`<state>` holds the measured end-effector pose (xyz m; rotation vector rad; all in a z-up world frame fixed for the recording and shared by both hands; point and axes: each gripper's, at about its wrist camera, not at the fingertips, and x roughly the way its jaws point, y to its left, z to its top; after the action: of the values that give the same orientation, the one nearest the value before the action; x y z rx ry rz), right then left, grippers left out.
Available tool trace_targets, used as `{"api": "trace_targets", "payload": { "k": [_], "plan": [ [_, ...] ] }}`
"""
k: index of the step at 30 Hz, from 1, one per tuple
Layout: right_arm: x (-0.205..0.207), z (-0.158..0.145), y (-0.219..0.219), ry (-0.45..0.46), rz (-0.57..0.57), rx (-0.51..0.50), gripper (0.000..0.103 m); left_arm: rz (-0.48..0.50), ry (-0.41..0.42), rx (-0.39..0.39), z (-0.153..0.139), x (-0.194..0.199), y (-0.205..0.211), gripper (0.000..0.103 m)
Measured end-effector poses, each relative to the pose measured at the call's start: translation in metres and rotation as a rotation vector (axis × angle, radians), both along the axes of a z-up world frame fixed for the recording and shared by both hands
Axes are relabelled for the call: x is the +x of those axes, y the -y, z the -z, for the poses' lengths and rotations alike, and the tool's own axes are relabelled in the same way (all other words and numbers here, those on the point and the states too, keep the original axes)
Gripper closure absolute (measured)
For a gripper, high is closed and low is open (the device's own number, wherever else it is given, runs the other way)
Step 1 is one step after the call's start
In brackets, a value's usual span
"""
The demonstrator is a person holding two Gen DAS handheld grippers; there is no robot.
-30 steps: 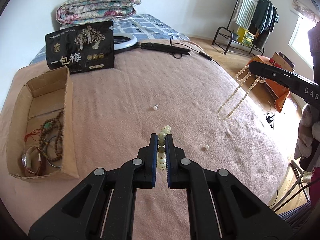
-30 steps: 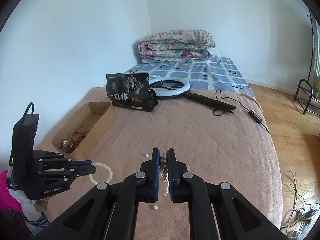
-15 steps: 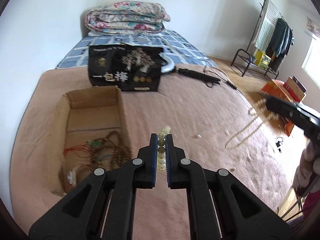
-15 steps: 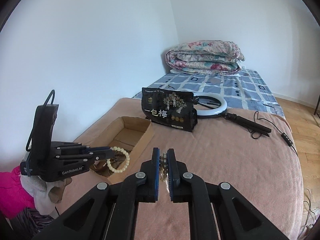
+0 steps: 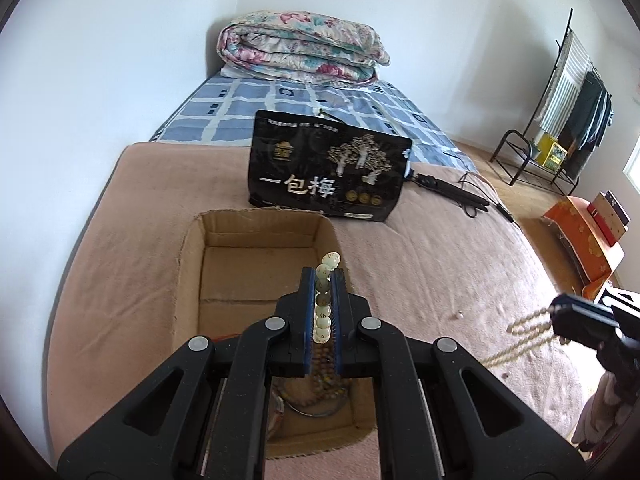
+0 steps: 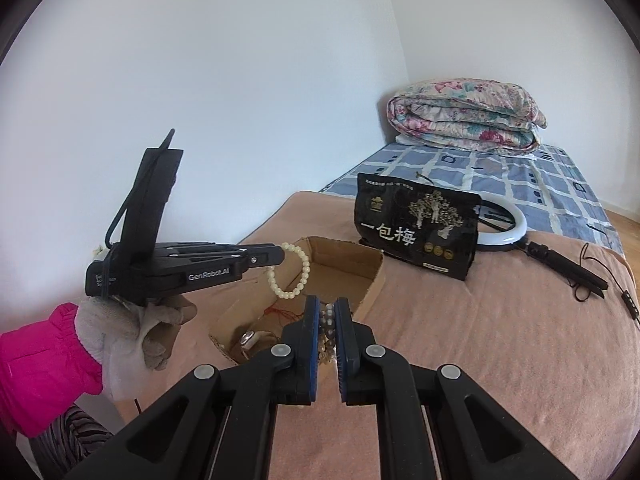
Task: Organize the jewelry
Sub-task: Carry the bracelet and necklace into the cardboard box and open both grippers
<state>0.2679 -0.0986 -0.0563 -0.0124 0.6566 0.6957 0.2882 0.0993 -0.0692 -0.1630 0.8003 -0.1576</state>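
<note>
Left wrist view: left gripper [image 5: 323,308] is clamped on a pale bead bracelet [image 5: 325,300], beads stacked between the pads and poking past the tips. It hangs above the open cardboard box [image 5: 188,280], which holds wooden bead strands [image 5: 320,388]. Right gripper [image 5: 576,320] sits at the right edge with a pearl necklace [image 5: 524,340] dangling from it.

Right wrist view: right gripper [image 6: 327,320] is pinching the pearl necklace between its pads, near the box's right wall. The bracelet loop hangs from the left gripper's tips above the box.
</note>
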Motion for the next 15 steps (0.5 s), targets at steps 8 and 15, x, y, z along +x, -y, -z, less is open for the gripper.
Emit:
{"api": "trace_targets", "payload": {
  "k": [8, 15],
  "plan": [
    [0.013, 0.021, -0.049, -0.041, -0.065, -0.002, 0.098, -0.018, -0.02, 0.004, 0.018, 0.024, -0.023, 0.098],
    [0.02, 0.039, -0.075, -0.079, -0.091, -0.012, 0.098, -0.03, -0.052, 0.014, 0.038, 0.042, -0.034, 0.098]
  ]
}}
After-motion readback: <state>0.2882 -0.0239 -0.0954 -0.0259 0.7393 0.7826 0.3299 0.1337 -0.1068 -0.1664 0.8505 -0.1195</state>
